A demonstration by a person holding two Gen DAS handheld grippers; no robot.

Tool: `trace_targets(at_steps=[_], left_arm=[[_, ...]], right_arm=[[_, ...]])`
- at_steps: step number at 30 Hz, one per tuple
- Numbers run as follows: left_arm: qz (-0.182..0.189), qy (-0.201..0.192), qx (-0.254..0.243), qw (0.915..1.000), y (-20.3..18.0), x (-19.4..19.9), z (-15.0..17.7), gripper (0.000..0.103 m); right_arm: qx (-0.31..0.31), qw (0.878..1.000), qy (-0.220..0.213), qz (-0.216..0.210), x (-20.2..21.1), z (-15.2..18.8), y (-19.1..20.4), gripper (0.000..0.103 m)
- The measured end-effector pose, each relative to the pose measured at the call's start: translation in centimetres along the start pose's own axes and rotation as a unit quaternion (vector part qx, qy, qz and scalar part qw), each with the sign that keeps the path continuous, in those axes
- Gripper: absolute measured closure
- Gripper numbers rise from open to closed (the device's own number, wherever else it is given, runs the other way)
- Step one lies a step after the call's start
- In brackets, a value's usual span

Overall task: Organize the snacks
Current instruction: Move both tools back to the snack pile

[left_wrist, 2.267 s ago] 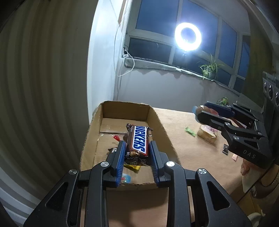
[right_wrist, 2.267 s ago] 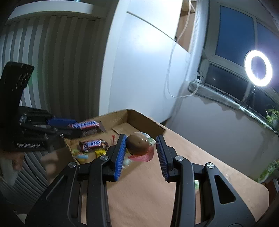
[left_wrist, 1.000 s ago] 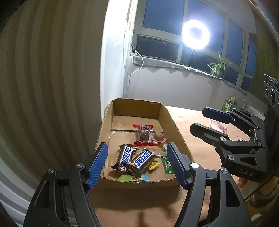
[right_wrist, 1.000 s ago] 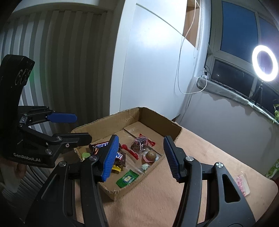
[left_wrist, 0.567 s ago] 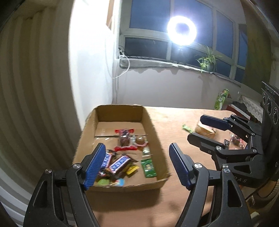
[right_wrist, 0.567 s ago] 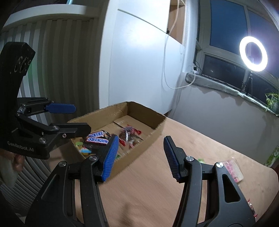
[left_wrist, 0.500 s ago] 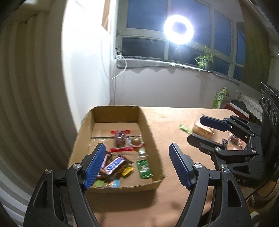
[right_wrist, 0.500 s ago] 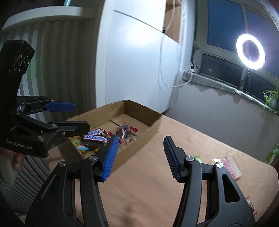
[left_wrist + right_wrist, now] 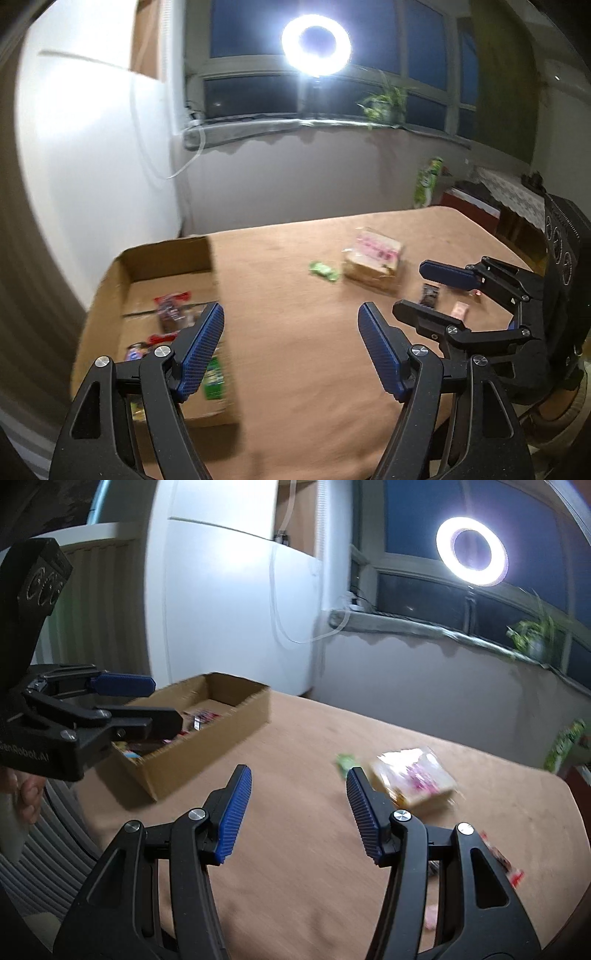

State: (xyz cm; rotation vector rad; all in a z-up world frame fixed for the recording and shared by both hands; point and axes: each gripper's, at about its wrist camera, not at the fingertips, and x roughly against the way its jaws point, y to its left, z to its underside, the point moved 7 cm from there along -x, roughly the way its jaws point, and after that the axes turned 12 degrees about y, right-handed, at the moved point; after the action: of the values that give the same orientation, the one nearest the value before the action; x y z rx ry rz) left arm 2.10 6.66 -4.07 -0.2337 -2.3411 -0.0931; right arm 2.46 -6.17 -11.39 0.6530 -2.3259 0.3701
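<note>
Both hand-held grippers (image 9: 291, 347) (image 9: 298, 805) empty, jaws apart.

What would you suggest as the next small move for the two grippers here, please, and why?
Probably bring the right gripper down on the green candy: both it and the left gripper are open and empty, and snacks still lie outside the cardboard box.

My left gripper (image 9: 291, 347) has matt black plastic arms, silver metal screws and blue ribbed pads (image 9: 201, 349). Left of it, the box (image 9: 110, 295) is plain brown corrugated cardboard. The table (image 9: 295, 295) beneath has a matt tan cloth-like surface. The packet (image 9: 373, 258) looks like glossy clear film.
</note>
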Motion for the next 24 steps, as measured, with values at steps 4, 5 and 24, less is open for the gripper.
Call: trace_targets(at_steps=[4, 5, 24], left_arm=[[0.011, 0.006, -0.022, 0.9997, -2.5, -0.6, -0.5, 0.028], [0.014, 0.009, -0.027, 0.9995, -3.1, -0.8, -0.6, 0.028], [0.102, 0.073, -0.108, 0.9862, -14.7, -8.2, -1.2, 0.028]], right_arm=[[-0.023, 1.0, 0.004, 0.015, 1.0, 1.7, -2.7, 0.047], [-0.029, 0.999, 0.006, 0.019, 1.3, 2.3, -3.5, 0.047], [-0.105, 0.99, 0.073, 0.056, 2.2, 11.0, -11.2, 0.047]])
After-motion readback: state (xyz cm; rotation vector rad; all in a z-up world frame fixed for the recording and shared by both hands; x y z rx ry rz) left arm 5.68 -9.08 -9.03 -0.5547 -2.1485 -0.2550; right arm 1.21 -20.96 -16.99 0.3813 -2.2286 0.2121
